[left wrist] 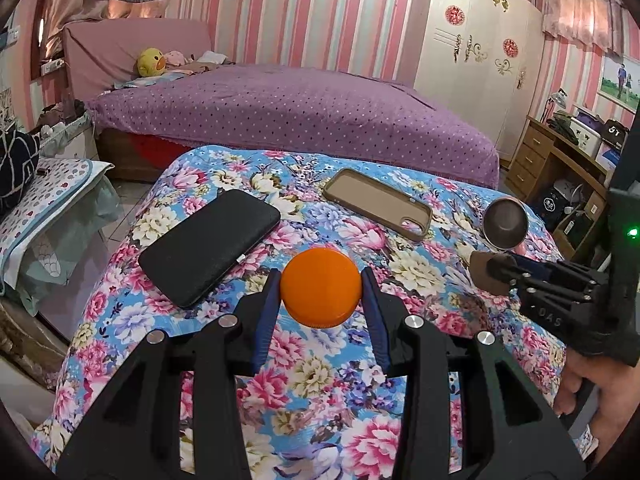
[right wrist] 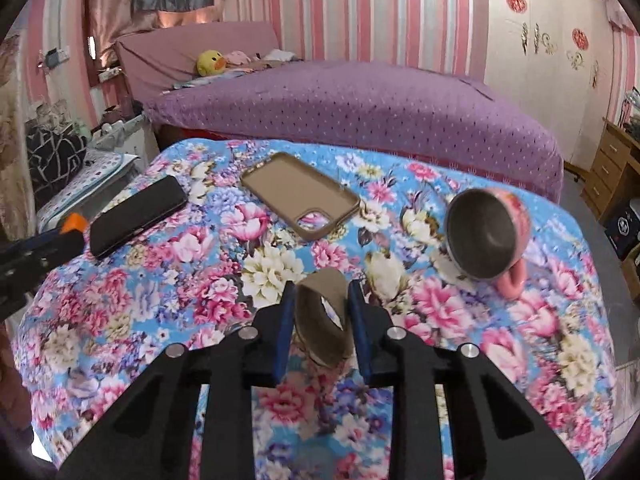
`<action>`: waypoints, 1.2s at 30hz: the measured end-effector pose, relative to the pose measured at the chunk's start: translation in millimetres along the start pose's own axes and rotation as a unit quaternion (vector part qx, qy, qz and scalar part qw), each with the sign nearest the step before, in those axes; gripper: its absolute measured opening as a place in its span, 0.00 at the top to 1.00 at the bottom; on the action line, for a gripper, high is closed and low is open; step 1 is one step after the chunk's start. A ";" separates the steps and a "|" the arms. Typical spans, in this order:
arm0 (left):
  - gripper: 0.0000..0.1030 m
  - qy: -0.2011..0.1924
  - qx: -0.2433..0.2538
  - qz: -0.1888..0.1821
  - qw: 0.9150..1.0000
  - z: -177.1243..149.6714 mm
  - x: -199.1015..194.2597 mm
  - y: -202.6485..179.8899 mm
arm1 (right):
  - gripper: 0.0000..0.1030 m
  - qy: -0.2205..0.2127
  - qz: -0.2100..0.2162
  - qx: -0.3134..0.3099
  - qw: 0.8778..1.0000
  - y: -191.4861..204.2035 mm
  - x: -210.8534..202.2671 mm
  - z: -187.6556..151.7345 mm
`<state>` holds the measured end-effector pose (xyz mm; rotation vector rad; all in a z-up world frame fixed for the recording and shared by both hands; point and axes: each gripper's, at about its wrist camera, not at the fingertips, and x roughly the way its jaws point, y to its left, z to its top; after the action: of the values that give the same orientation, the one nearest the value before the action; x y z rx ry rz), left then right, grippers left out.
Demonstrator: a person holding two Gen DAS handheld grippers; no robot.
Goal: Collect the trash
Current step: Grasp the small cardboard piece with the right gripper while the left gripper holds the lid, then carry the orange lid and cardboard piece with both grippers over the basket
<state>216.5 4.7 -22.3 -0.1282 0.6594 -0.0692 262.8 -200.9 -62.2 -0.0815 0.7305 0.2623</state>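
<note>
Gripping is the step in hand, and two bits of trash have been picked from the flowered counter (left wrist: 132,312). An orange bottle cap (left wrist: 321,287) is clamped between the blue pads of the left hand-held gripper (left wrist: 322,286), above the middle of the counter near its front edge. A brown cardboard ring (right wrist: 322,318) (it looks like an empty tape roll) is pinched by the right hand-held gripper (right wrist: 321,304), and it is seen standing on its edge between the blue pads, nearer the front edge than the back. Whether the ring is lifted clear of the cloth cannot be told.

Other things are left lying on the counter. A black phone (left wrist: 210,246) is seen toward the left edge. A brown phone case (left wrist: 378,203) is laid near the back edge. A pink cup (right wrist: 486,236) is tipped on its side toward the right edge. These are probably not trash and should be left alone.

No bin or bag is shown in either view, so where the trash must go cannot be told. For the next move, both pieces would likely have to be carried off the counter and dropped in a bin. The ring is soft and thin, so it could be squashed if it is squeezed too hard. The cap is round and smooth, so it could slip out if the hold is loosened.
</note>
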 end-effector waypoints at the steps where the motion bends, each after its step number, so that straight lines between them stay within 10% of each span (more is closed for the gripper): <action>1: 0.62 0.001 0.000 -0.002 1.000 -0.8 -0.2 -2.4 | 0.82 0.001 0.002 0.003 1.000 -2.8 -1.2 -0.9; 13: 0.62 -0.013 0.020 -0.016 1.000 -5.6 -9.8 -39.5 | 0.86 -0.077 0.023 0.059 0.995 -42.3 -77.8 -7.9; 36: 0.62 -0.041 0.095 -0.128 0.986 -18.4 -53.9 -231.4 | 0.86 -0.196 -0.138 0.145 0.960 -210.4 -293.1 -76.2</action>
<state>157.2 -220.4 28.5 -0.0304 0.5476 -0.3719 59.9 -477.2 73.4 0.1441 0.3501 -0.0970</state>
